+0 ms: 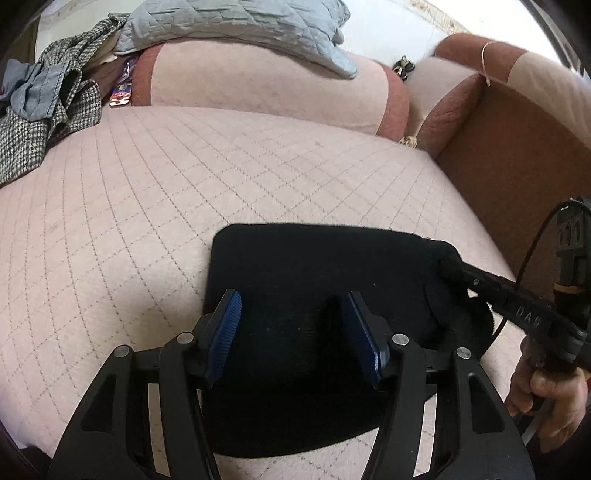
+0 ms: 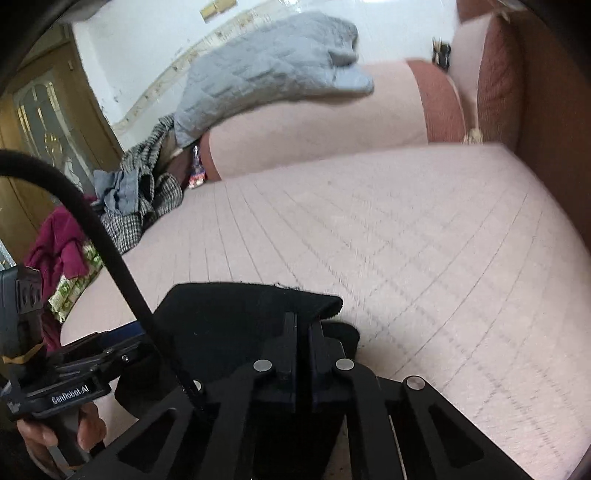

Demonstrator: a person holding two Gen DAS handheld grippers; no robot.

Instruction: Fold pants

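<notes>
Both views are lit by soft, even daylight. The white wall (image 2: 140,51) at the top is overexposed. Only faint shadows are cast. The black pants (image 1: 314,273) are rendered almost without detail. The left wrist view is sharp; the right wrist view is smeared by motion blur. Straight lines are bent near the fisheye edges, and the corners are darkened.

Pants (image 1: 314,295) on sofa seat (image 1: 147,221), near front edge; clothes pile (image 1: 48,110) far left; quilt (image 1: 240,33) atop backrest (image 1: 258,92) behind.
</notes>
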